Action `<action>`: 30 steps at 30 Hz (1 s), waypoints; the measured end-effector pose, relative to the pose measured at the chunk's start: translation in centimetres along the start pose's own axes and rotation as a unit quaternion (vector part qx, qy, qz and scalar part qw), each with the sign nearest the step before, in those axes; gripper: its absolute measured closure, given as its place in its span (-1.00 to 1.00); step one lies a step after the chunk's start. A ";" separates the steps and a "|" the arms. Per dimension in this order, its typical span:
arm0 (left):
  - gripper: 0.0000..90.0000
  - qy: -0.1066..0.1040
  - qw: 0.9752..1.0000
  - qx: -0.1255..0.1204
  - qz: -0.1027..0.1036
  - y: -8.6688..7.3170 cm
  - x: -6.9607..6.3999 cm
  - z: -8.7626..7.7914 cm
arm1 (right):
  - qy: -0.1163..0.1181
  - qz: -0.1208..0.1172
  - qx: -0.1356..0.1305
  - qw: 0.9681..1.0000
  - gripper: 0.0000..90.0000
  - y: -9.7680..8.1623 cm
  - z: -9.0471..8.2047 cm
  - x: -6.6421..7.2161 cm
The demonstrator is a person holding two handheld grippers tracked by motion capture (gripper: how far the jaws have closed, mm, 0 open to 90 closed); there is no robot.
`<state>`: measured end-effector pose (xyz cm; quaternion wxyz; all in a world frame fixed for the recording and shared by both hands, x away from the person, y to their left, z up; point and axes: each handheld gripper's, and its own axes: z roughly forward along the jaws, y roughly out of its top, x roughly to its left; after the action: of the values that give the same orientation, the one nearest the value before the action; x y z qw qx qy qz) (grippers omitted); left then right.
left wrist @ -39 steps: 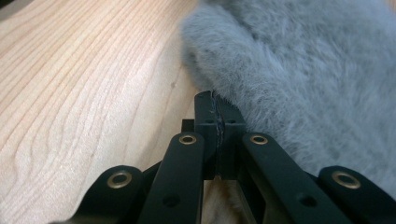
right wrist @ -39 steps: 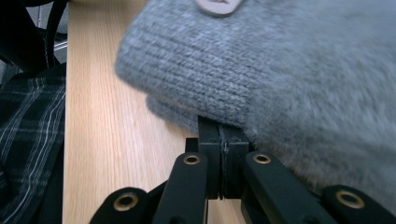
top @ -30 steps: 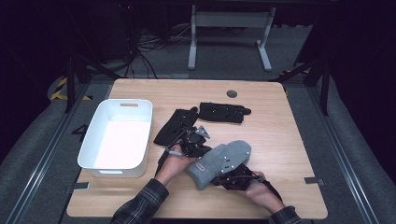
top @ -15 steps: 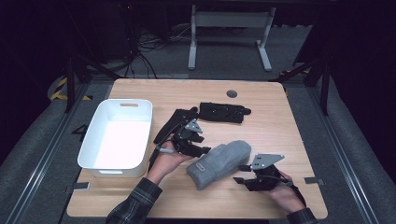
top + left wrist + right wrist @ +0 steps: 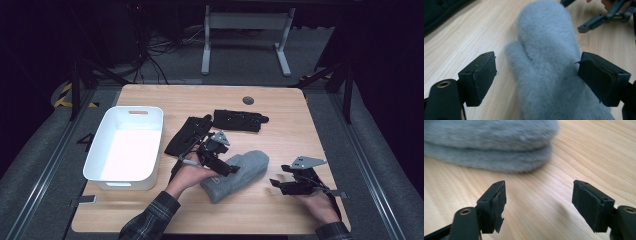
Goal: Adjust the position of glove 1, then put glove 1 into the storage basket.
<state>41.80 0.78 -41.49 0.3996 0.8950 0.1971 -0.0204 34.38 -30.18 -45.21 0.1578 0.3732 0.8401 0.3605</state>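
A pair of grey fuzzy mittens (image 5: 251, 164) lies stacked flat on the wooden table, near its front middle. My left gripper (image 5: 231, 170) hovers over the cuff end. Its jaws have just been opening and stand wide on either side of the mitten (image 5: 546, 50), with the pads off the fur. My right gripper (image 5: 275, 183) sits to the right of the mittens, low over bare wood. Its jaws have also just been opening, and nothing is between them (image 5: 539, 200). The mittens' rounded tips (image 5: 489, 145) lie just beyond it.
A white plastic bin (image 5: 120, 180) stands at the left of the table. Two black gloves (image 5: 186, 135) (image 5: 237, 120) lie behind the mittens. A round grommet (image 5: 248, 100) sits near the far edge. The other gripper's jaw (image 5: 596, 21) shows past the mitten.
Both grippers have let go of the mittens, which now lie flat. The right gripper has drawn away to the right. The left one has lifted a little and opened.
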 end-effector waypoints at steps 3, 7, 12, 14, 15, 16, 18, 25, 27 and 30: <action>-0.67 -0.003 1.000 0.021 -0.002 0.0 0.0 1.0 | -0.010 0.010 0.007 1.000 -0.44 -0.2 0.2 -0.6; -0.69 -0.008 0.999 0.050 0.008 -0.1 -0.4 2.3 | -0.011 0.019 0.012 1.000 -0.48 -0.3 0.5 -0.9; -0.72 -0.013 0.997 0.076 0.007 -0.4 -0.3 3.3 | -0.021 0.019 0.014 1.000 -0.48 -0.1 0.8 -1.0; -0.74 -0.013 0.997 0.077 0.009 -0.5 -0.2 3.5 | -0.024 0.020 0.018 0.999 -0.50 -0.2 0.9 -1.2; -0.74 -0.018 0.997 0.080 0.008 -0.7 -0.1 3.8 | -0.023 0.023 0.020 0.999 -0.50 -0.3 0.9 -1.3; -0.74 -0.022 0.996 0.081 0.007 -0.8 -0.1 3.9 | -0.023 0.025 0.019 0.999 -0.50 -0.3 0.9 -1.3; -0.73 -0.028 0.996 0.081 0.009 -0.9 0.0 4.1 | -0.027 0.027 0.019 0.999 -0.51 -0.4 1.0 -1.4; -0.62 -0.039 0.994 0.098 0.008 -1.0 -0.1 4.4 | -0.039 0.014 0.016 0.999 -0.64 -0.6 1.2 -1.3; -0.56 -0.041 0.994 0.100 0.009 -1.0 -0.2 4.4 | -0.042 0.016 0.011 0.999 -0.66 -0.7 1.3 -1.2; -0.39 -0.047 0.994 0.103 0.015 -0.9 -0.3 4.4 | -0.044 0.015 0.005 0.999 -0.69 -0.8 1.4 -1.2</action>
<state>41.75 -1.91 -45.07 0.3145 0.9323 0.1618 -0.0763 35.53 -30.79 -46.74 0.1877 0.4022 0.8284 0.3417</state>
